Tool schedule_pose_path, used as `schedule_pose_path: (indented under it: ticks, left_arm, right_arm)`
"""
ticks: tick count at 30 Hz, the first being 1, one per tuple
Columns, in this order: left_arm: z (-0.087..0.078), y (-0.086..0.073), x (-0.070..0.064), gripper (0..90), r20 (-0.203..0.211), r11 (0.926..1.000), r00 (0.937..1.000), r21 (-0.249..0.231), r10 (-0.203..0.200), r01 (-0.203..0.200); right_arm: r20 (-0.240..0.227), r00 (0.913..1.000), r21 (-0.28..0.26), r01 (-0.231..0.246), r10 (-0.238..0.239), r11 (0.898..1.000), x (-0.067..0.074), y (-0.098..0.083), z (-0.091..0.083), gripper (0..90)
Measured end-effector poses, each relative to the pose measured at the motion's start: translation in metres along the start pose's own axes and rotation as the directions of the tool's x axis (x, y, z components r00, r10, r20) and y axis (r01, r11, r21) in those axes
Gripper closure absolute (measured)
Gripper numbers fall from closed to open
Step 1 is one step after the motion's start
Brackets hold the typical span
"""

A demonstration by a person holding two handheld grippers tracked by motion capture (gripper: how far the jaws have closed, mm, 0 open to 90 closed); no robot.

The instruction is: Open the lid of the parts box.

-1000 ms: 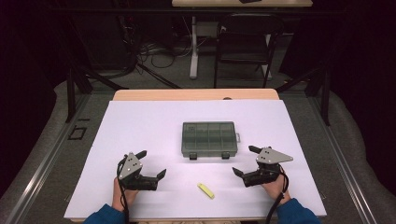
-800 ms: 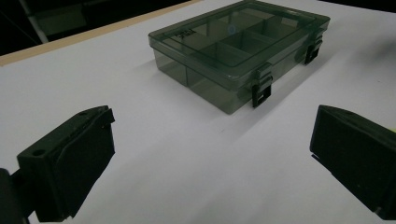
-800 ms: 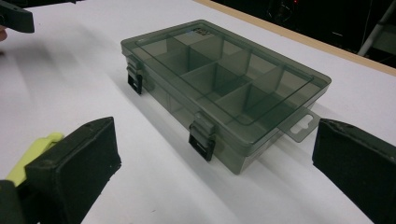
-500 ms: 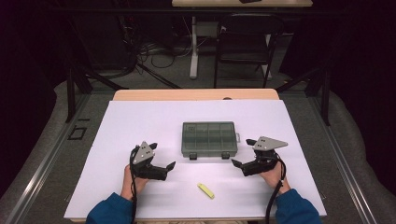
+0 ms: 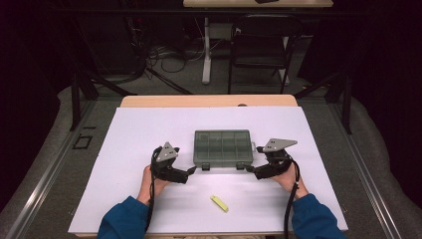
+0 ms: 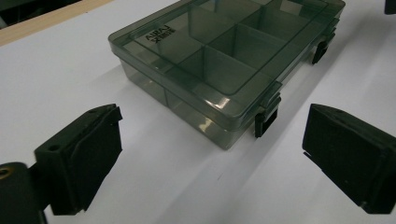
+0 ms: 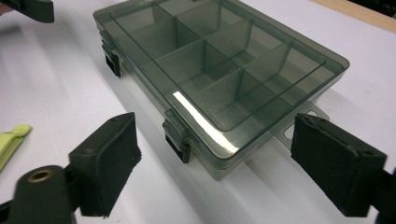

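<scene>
1. High view shows a white table with a closed box of smoky clear plastic near its middle.
2. The left gripper is just beside the near left corner of the box, and the right gripper is just beside the near right corner. A hand holds each one, and both sleeves are blue.
3. Neither gripper touches the box. Their jaws stand wide with nothing between the pads, and they have just been closing a little.
4. A small yellow-green clip lies on the table, nearer to the person than the box, between the two forearms and well apart from the grippers.
5. Left gripper view shows the box ahead of the two black jaws, with one dark latch close to the gap between them. The lid is shut and the dividers show through it.
6. Right gripper view shows the box ahead of the jaws too, with another latch near the left jaw. The clip is at the left edge of this view.
7. The compartments that can be seen look empty.
</scene>
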State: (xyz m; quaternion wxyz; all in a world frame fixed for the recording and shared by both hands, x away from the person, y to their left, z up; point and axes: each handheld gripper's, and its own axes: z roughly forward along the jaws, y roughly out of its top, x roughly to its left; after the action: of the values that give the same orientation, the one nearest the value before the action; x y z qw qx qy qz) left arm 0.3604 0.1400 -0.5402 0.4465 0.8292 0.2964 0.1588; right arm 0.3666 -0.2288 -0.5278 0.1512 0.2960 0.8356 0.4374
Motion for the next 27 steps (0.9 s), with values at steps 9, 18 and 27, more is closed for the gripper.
schedule_pose_path:
  ticks: [9, 18, 27]
  left_arm:
    - [0.014, 0.002, 0.001, 18.1, 0.031, 0.9991, 0.9993, 0.036, 0.021, -0.022]
    - [0.021, 0.002, 0.002, 31.2, 0.056, 0.9972, 0.9972, 0.053, 0.049, -0.052]
    - [0.022, 0.001, 0.002, 38.7, 0.065, 0.9965, 0.9965, 0.062, 0.052, -0.056]
  right_arm:
    - [0.012, 0.9998, 0.032, 0.014, -0.015, 0.999, -0.002, -0.001, 0.004, 28.3]
    - [0.002, 0.9999, 0.043, 0.017, -0.017, 0.999, -0.005, -0.004, 0.004, 38.1]
    - [0.012, 0.9996, 0.064, 0.024, -0.025, 0.998, -0.005, -0.007, 0.007, 43.7]
